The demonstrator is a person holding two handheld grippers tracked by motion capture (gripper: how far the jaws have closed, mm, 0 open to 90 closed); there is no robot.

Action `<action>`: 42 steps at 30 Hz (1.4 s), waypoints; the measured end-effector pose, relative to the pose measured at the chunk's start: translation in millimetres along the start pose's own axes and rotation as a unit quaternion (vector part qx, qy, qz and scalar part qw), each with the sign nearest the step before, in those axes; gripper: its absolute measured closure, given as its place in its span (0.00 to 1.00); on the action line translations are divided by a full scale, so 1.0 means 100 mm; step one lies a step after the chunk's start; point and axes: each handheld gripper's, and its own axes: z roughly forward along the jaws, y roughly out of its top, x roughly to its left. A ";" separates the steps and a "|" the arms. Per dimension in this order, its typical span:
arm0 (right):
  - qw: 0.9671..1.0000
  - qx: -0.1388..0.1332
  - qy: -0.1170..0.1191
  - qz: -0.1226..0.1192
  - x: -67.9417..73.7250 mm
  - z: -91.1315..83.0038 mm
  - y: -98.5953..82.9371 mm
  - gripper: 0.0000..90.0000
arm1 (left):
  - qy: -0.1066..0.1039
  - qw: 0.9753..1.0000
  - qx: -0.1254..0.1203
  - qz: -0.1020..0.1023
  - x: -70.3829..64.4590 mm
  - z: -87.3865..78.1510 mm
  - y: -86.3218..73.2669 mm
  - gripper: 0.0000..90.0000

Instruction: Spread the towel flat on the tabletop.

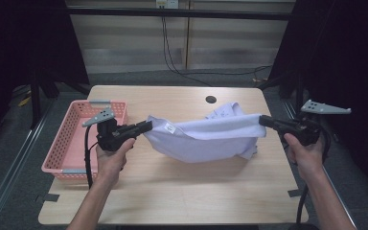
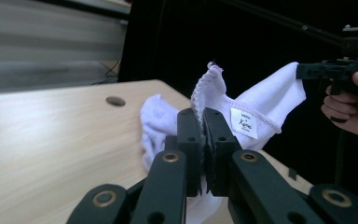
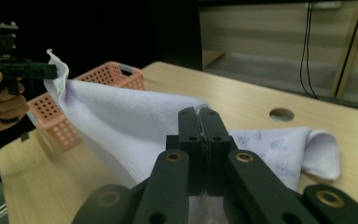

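Note:
A pale lilac towel (image 1: 206, 136) with a small white label hangs stretched between both grippers above the wooden table (image 1: 172, 191); its lower fold sags onto the tabletop. My left gripper (image 1: 148, 127) is shut on the towel's left corner (image 2: 209, 81), near the stitched hem. My right gripper (image 1: 262, 120) is shut on the towel's right corner; its jaws are pressed together over the cloth (image 3: 121, 126). In the left gripper view the right gripper (image 2: 307, 71) holds the far corner, and in the right gripper view the left gripper (image 3: 46, 71) holds the opposite one.
A pink plastic basket (image 1: 72, 143) stands at the table's left edge, close behind my left hand. A round cable hole (image 1: 211, 99) lies near the table's far edge. Cables (image 1: 172, 57) run down the back wall. Dark floor surrounds the table.

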 end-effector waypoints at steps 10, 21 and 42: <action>0.999 0.014 0.034 -0.026 0.49 -0.51 -0.14 1.00 | -0.034 0.998 0.030 0.033 -0.47 -0.43 -0.27 0.96; 0.993 0.069 0.081 -0.044 1.21 -1.17 -0.79 0.88 | -0.098 0.992 0.011 0.079 -1.19 -1.15 -0.61 0.94; 0.985 0.170 0.022 -0.021 0.37 0.29 -1.37 0.60 | -0.062 0.980 0.186 0.017 -0.15 0.35 -1.00 0.81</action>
